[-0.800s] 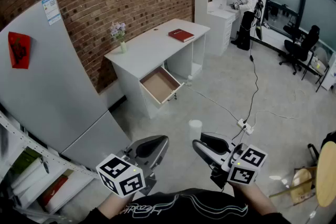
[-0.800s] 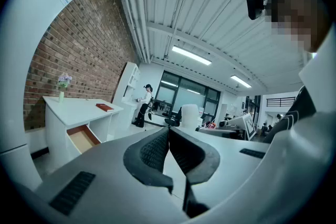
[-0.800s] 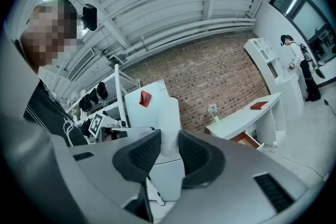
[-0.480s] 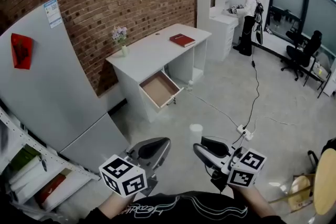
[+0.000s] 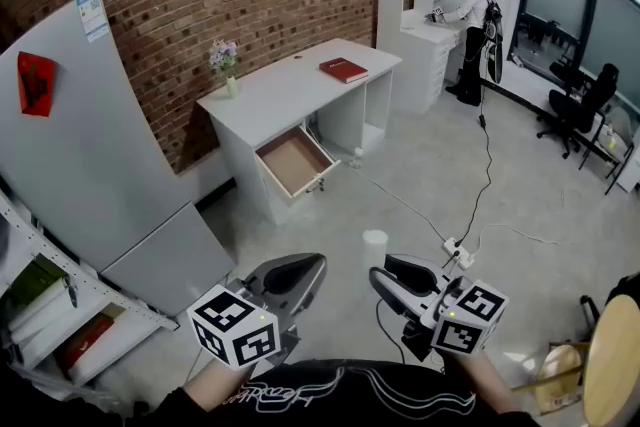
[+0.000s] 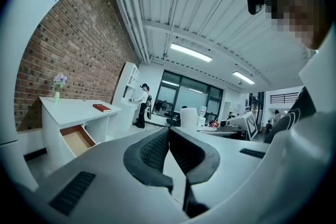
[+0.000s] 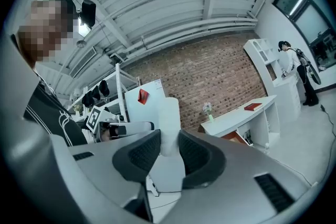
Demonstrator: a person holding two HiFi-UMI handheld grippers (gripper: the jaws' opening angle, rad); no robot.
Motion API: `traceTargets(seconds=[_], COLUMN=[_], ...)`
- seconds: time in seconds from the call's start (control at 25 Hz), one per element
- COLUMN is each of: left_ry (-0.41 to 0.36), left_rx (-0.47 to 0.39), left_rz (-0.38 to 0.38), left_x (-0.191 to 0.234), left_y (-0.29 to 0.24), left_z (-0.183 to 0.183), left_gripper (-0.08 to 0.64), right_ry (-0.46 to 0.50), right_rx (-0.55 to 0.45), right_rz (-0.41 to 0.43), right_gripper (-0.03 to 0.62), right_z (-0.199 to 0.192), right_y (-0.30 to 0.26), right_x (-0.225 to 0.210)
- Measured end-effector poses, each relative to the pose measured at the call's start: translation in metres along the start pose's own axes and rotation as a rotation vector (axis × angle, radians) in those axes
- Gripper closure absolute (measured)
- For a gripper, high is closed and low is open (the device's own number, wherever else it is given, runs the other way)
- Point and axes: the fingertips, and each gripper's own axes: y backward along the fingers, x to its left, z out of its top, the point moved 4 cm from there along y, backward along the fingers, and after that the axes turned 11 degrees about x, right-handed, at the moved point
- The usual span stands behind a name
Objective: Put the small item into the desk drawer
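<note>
A small white cylinder (image 5: 374, 243) stands upright between the pads of my right gripper (image 5: 382, 270), which is shut on it. In the right gripper view the cylinder (image 7: 169, 115) fills the gap at my right gripper (image 7: 169, 140). My left gripper (image 5: 312, 263) is beside it, shut, with nothing held. Its pads meet in the left gripper view, at the left gripper (image 6: 169, 131). Across the floor is the white desk (image 5: 290, 90), with its drawer (image 5: 292, 161) pulled open and empty. The drawer (image 6: 77, 140) also shows in the left gripper view.
A red book (image 5: 344, 69) and a flower vase (image 5: 226, 67) sit on the desk. A cable and power strip (image 5: 455, 251) lie on the floor. A grey panel (image 5: 95, 165) leans on the brick wall, with a shelf (image 5: 50, 315) at left. A person (image 5: 470, 20) stands far back.
The head view has drifted a little, so the desk sits slightly further left. Both grippers keep their pose, and the cylinder stays in the right one.
</note>
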Motion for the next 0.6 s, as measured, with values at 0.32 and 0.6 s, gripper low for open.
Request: traceTargets(seconds=[0.32, 0.6], left_ry=[0.011, 0.045], left_rx=[0.017, 0.018], left_rz=[0.021, 0.024], left_x=[-0.008, 0.025], left_y=[-0.027, -0.045], left_z=[-0.015, -0.016], left_gripper=[0.538, 0.538], right_ry=[-0.02, -0.03], right_rx=[0.008, 0.038], right_rz=[0.016, 0.021], right_gripper=[0.469, 0.469], right_z=[-0.016, -0.016], right_y=[0.018, -0.007], right_x=[-0.026, -0.054])
